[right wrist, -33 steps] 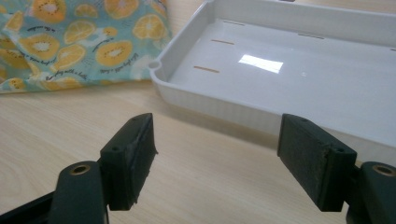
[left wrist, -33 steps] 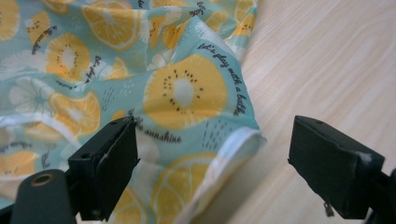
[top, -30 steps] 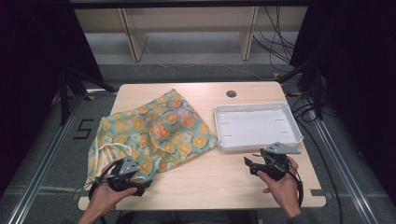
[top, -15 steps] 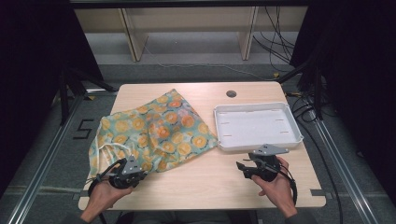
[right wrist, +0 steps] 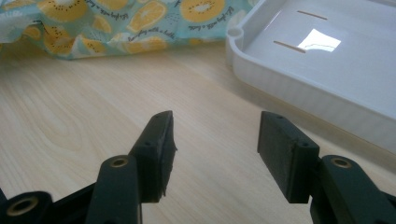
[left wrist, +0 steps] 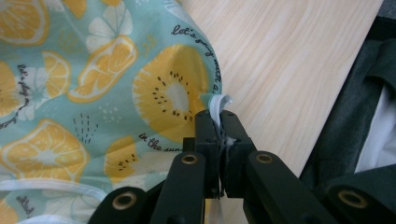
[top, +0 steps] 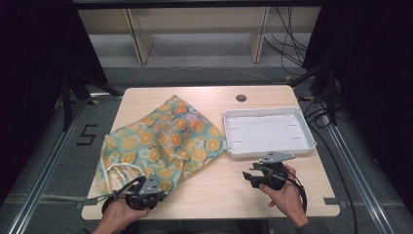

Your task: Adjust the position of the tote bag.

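Left gripper view: left gripper (left wrist: 219,133) w/ jaws pressed together on the white-trimmed corner of the fruit-print fabric bag (left wrist: 93,79), pinching it at the near-left table edge.

Step in hand, est.: corner grip taken, pre-lift or pull.

Right gripper (right wrist: 215,149): jaws apart, just been closing, nothing btwn them, over bare wooden table (right wrist: 79,116) near the white plastic tray (right wrist: 327,70).

Next move, est.: right needs a second hold on the bag's hem; left must keep its thin pinch from slipping.

Count: bag ×1, tray ×1, grippers ×2, table ×1.
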Action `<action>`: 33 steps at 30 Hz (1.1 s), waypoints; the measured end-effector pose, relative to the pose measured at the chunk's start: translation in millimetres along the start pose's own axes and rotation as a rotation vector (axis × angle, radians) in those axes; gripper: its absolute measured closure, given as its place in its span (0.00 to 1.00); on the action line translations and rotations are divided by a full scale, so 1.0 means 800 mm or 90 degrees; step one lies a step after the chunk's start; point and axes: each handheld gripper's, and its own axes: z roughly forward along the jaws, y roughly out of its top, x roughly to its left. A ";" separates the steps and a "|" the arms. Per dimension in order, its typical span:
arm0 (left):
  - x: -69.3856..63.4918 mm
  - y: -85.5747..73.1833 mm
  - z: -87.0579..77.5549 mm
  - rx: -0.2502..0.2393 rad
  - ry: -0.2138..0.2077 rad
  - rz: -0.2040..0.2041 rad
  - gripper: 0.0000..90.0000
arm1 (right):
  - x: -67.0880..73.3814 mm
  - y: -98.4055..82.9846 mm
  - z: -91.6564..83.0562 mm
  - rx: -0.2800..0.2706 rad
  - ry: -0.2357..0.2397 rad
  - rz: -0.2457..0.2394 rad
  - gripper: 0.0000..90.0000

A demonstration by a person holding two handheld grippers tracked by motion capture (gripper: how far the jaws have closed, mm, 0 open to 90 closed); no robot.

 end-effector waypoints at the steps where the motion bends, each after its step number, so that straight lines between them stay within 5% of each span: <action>1: -0.003 0.002 0.000 -0.001 -0.004 0.002 0.97 | 0.001 0.001 -0.002 0.009 0.000 0.007 0.52; 8: -0.016 0.017 0.010 -0.028 0.003 0.011 0.96 | 0.016 0.006 0.005 0.012 0.031 0.009 0.51; 16: -0.042 0.047 0.036 -0.034 -0.024 0.034 0.96 | 0.037 0.014 0.018 0.030 0.057 -0.023 0.51; 19: -0.051 0.062 0.047 -0.038 -0.030 0.047 0.96 | 0.040 0.015 0.020 0.022 0.060 -0.014 0.51; 33: -0.071 0.143 0.103 -0.047 -0.052 0.056 0.90 | 0.017 0.014 0.004 0.018 0.016 0.021 0.51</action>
